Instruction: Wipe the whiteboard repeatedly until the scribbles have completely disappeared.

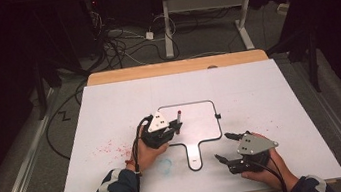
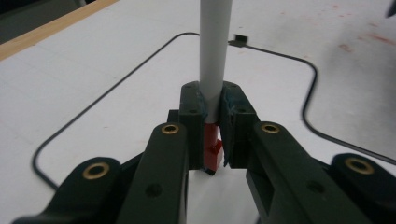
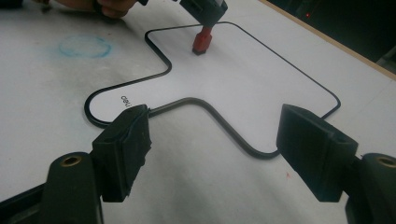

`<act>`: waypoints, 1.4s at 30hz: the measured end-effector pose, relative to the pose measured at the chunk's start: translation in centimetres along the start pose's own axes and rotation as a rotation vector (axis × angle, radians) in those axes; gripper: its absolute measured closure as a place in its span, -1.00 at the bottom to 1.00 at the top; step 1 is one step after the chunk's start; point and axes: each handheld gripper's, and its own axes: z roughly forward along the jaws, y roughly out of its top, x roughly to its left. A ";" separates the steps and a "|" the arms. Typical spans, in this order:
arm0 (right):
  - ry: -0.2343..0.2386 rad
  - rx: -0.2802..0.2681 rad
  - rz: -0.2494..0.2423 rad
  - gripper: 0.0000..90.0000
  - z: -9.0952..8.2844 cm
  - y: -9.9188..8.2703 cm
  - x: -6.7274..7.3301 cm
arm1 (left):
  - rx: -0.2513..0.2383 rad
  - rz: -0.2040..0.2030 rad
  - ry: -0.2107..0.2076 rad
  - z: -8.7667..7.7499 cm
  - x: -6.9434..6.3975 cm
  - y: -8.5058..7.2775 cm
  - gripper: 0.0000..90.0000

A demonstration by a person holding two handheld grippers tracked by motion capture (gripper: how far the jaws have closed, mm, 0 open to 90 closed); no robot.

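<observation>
A small whiteboard (image 1: 197,117) with a black rim and a short handle (image 1: 195,158) lies flat mid-table. My left gripper (image 1: 163,131) sits at its left edge, shut on a marker (image 1: 179,119). In the left gripper view the pads clamp the white barrel (image 2: 214,56), and the red end (image 2: 212,151) sticks out on the near side of the left gripper (image 2: 212,100). The right gripper view shows that red end (image 3: 202,42) down at the whiteboard (image 3: 261,79). My right gripper (image 1: 222,146) stands open by the board's near right corner. Nothing is between the pads of the right gripper (image 3: 217,144).
Red speckles (image 1: 110,147) stain the white table cover at the left, and a faint blue ring (image 1: 164,165) lies near the handle. The wooden far edge (image 1: 174,67) bounds the table. Cables (image 1: 115,43) and a desk frame (image 1: 200,1) stand on the floor behind.
</observation>
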 end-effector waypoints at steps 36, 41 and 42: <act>0.005 -0.004 0.000 -0.41 -0.1 0.0 0.0 | 0.006 -0.080 0.008 2.2 1.9 1.3 0.75; 0.007 -0.005 -0.003 -0.41 -0.2 0.1 0.0 | 0.015 -0.050 -0.002 1.7 1.5 1.1 0.75; 0.006 -0.004 -0.003 -0.41 -0.1 0.1 0.0 | 0.020 -0.048 0.009 1.5 1.6 1.1 0.75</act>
